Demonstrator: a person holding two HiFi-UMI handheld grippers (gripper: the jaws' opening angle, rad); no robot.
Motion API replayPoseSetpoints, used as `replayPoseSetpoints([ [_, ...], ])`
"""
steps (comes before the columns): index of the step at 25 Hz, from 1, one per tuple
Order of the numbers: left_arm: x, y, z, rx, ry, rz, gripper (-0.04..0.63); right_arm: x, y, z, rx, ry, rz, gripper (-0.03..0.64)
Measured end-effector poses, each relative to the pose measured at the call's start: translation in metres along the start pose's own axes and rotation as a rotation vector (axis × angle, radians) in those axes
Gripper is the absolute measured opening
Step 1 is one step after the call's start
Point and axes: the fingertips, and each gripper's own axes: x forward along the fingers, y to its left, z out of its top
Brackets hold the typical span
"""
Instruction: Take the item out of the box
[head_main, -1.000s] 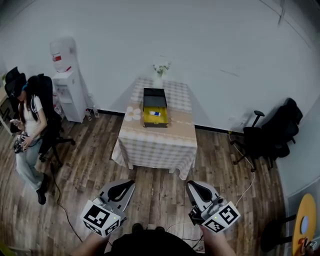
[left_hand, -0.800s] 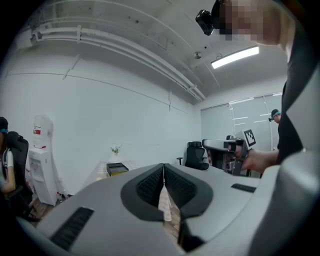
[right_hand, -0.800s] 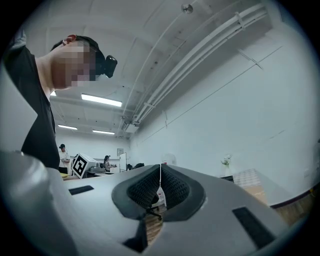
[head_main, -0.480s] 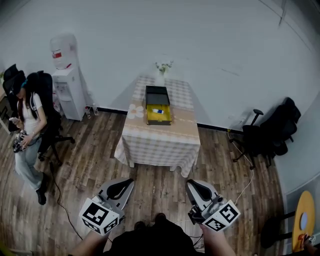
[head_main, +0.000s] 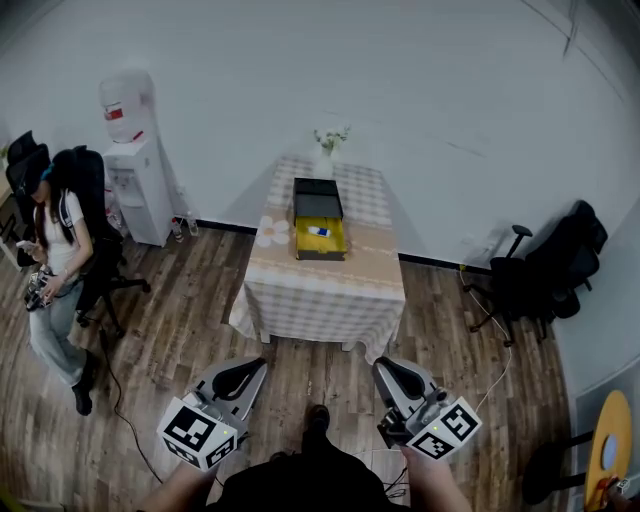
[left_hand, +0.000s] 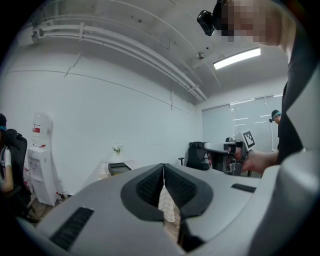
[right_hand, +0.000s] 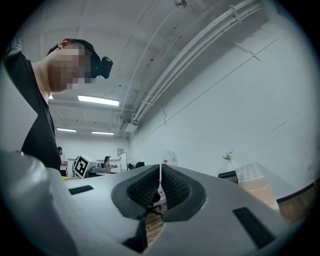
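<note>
The box (head_main: 319, 218) sits on the checked-cloth surface (head_main: 325, 290), about midway between its left and right edges and closer to the far edge than the near one. Its black lid is thrown back toward the far edge and its yellow inside is open to view. The item (head_main: 319, 231), small and blue and white, lies inside the box on the yellow lining; what it is cannot be told at this size. A vase of flowers (head_main: 327, 160) stands at the far edge, just behind the lid. A white flower-shaped mat (head_main: 272, 231) lies by the left edge, just beside the box.

Both grippers are held out over the wooden floor (head_main: 200, 330), well apart from the surface and short of its near edge. The left gripper (head_main: 250, 368) has its jaws closed, the pads meeting at the tips with nothing between them. The right gripper (head_main: 388, 368) also has its jaws closed and empty.

A water dispenser (head_main: 135, 180) stands against the wall to the left. A person (head_main: 55, 260) is beside it by a dark chair. Black office chairs (head_main: 545, 270) stand to the right of the surface.
</note>
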Motion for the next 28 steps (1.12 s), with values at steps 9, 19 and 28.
replayPoseSetpoints([
  [9, 0.079, 0.030, -0.006, -0.020, 0.059, 0.012, 0.014, 0.032, -0.084, -0.012, 0.082, 0.030, 0.024, 0.038],
  [19, 0.188, 0.057, 0.011, -0.008, 0.094, 0.037, 0.015, 0.054, -0.207, 0.005, 0.143, 0.002, 0.030, 0.038],
  [28, 0.239, 0.053, 0.034, 0.033, 0.084, 0.056, 0.015, 0.062, -0.251, 0.026, 0.155, -0.034, 0.100, 0.038],
])
